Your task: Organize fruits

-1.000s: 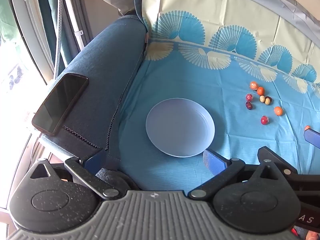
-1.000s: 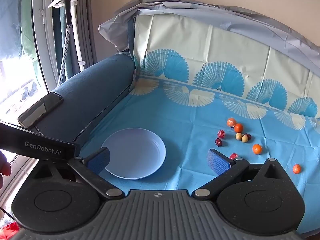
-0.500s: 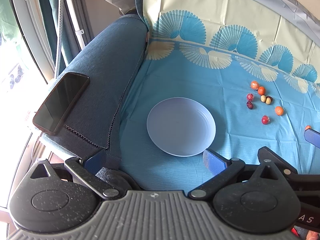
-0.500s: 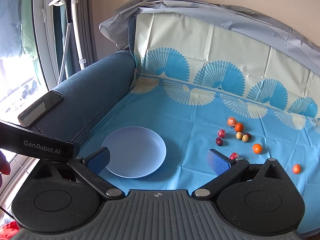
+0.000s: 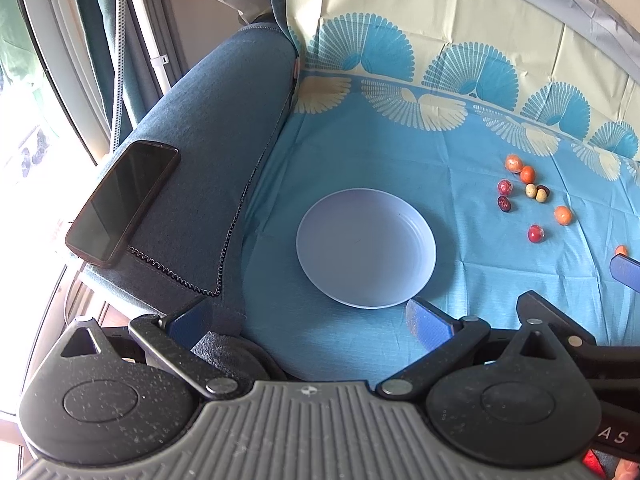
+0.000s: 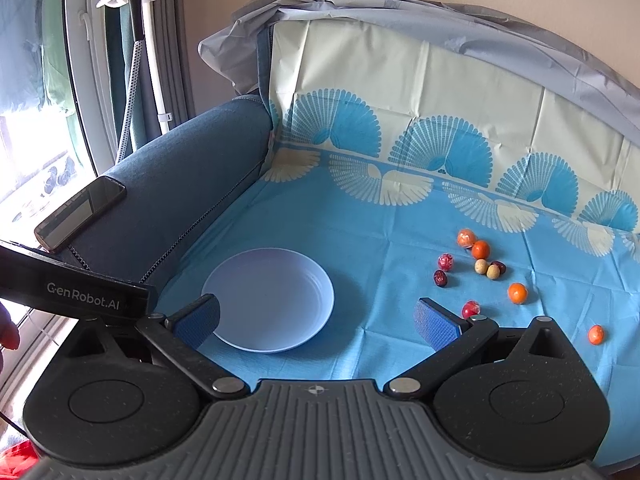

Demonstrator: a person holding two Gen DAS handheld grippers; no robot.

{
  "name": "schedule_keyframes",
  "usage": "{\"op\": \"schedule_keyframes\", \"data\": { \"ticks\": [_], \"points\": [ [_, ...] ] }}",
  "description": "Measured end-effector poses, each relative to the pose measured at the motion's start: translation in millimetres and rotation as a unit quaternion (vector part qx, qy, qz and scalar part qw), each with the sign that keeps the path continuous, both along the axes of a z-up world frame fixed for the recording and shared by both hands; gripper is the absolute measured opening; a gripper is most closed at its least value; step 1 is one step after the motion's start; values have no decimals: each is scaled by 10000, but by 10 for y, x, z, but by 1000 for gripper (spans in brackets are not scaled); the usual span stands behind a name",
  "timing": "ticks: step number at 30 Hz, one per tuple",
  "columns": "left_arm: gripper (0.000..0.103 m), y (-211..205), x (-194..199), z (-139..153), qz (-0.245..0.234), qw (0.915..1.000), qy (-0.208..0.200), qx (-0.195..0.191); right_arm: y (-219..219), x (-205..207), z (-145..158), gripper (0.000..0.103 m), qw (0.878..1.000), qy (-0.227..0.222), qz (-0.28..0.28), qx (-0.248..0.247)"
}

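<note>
Now, from left to right: my left gripper (image 5: 308, 316) and right gripper (image 6: 318, 318) both have fingers wide and hold nothing. The plate (image 6: 268, 300) is empty; the small fruits (image 6: 482, 266) lie scattered to its right on the sofa cloth (image 6: 360, 232). I judge picking has not started; next I must reach the nearest red fruit (image 6: 471, 309).

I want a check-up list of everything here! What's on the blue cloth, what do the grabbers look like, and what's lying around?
Surface: blue fan-patterned cloth spread over the sofa seat and backrest.
Job's things: pale plate, nothing on it; small fruits, orange, red and beige, scattered on the cloth to its right, none touching the plate.
Clutter: dark phone lying flat on the sofa armrest.
Grippers: left hand-held gripper open, holding nothing; right hand-held gripper open, holding nothing.
Cables: coiled black cord running from under the phone along the armrest.
Surroundings: bright window at left, white garment steamer stand, beige wall behind.
</note>
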State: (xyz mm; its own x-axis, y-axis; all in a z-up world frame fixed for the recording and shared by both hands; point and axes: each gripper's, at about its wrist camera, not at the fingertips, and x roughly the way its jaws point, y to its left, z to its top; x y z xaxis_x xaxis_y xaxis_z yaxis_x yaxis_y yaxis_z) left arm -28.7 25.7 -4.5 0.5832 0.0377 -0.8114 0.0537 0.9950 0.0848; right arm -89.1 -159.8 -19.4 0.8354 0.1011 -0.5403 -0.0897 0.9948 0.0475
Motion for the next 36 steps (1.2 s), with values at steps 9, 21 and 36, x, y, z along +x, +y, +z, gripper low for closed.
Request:
{"op": "schedule_keyframes", "data": {
  "ticks": [9,21,36],
  "points": [
    [103,-37,83,-94,-45,9998,162,67,-46,88,-74,103,9998,185,-32,99],
    [103,-965,581,-326,-995,9942,372,-188,-1348,288,-365,103,9817,-300,-1875,134],
    [103,-3069,2511,-1563,-2063,9762,636,194,-2782,1608,-1759,102,9526,756,-2919,413]
  ]
}}
